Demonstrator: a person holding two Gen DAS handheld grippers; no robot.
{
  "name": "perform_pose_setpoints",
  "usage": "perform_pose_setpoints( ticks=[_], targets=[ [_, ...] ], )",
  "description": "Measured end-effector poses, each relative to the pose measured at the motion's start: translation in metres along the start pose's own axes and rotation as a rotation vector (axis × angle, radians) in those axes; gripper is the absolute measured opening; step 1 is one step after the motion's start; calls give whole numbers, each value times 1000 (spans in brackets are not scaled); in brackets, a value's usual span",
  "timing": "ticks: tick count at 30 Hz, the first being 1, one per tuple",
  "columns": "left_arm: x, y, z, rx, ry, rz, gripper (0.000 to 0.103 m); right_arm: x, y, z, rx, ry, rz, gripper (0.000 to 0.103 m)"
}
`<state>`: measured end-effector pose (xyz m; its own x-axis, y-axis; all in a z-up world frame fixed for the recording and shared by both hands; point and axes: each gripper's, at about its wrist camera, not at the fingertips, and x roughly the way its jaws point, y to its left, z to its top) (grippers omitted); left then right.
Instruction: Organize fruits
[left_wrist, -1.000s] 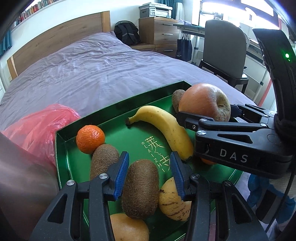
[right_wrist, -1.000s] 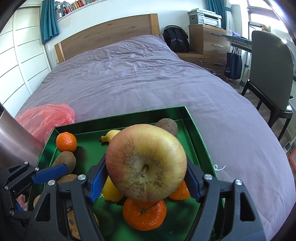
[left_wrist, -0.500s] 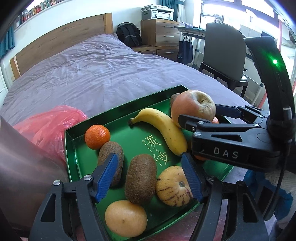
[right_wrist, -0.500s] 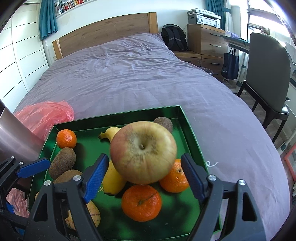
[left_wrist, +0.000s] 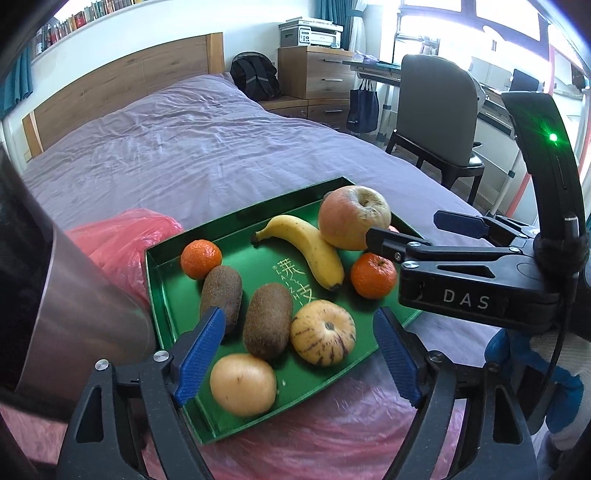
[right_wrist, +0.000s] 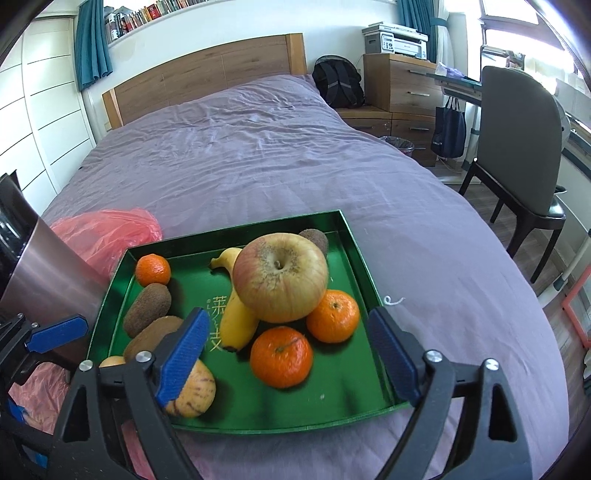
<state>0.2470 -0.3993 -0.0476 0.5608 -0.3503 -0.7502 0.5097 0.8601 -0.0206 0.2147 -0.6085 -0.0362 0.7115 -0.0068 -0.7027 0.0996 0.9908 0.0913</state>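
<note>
A green tray (left_wrist: 157, 295) (right_wrist: 347, 391) lies on the purple bed and holds the fruit. A big apple (left_wrist: 351, 218) (right_wrist: 280, 280) rests on a banana (left_wrist: 306, 247) and two tangerines (right_wrist: 332, 315) (right_wrist: 280, 356). Two kiwis (left_wrist: 221, 291) (left_wrist: 267, 325), a striped yellow fruit (left_wrist: 323, 332), a plain yellow fruit (left_wrist: 242, 384) and a third tangerine (left_wrist: 201, 258) lie near the front left. My left gripper (left_wrist: 299, 314) hovers above the kiwi, jaws opening, gripping nothing. My right gripper (right_wrist: 288, 317) stands open, short of the apple.
A red plastic bag (left_wrist: 122, 236) (right_wrist: 103, 232) lies left of the tray, beside a metal cylinder (left_wrist: 74, 306). More pink plastic covers the bed's near edge. A chair (right_wrist: 517, 155), drawers and a backpack stand right of the bed.
The left jaws let go of the kiwi and spread. The right jaws let go of the apple, which now rests in the tray. Both grippers drew back and up.
</note>
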Motion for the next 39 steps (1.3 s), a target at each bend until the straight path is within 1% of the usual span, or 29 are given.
perform_pose_setpoints(
  ticks=[4, 7, 14, 17, 20, 24, 29, 34, 37, 39],
  targets=[
    [-24, 1, -13, -14, -5, -14, 82, -24, 5, -12, 9, -7, 10, 103],
    [-45, 3, -26, -14, -7, -14, 82, -43, 11, -26, 15, -8, 19, 103],
    [-90, 24, -53, -55, -14, 6, 83, -82, 33, -53, -8, -3, 10, 103],
    [-106, 32, -65, -59, -27, 33, 83, -100, 44, -63, -13, -9, 8, 103],
    [-118, 43, -79, -85, -26, 51, 83, -115, 54, -70, -14, -14, 6, 103],
    [-137, 59, -99, -111, -28, 102, 83, -132, 68, -78, -28, -12, 0, 103],
    [-163, 82, -133, -130, -33, 166, 85, -151, 89, -100, -32, -6, 1, 103],
    [-184, 100, -164, -152, -26, 203, 85, -167, 111, -125, -23, -9, 8, 103],
    [-197, 110, -180, -169, -25, 200, 85, -177, 128, -140, -33, -27, 4, 103],
    [-203, 112, -187, -173, -31, 211, 85, -181, 135, -147, -33, -37, 8, 103]
  ],
)
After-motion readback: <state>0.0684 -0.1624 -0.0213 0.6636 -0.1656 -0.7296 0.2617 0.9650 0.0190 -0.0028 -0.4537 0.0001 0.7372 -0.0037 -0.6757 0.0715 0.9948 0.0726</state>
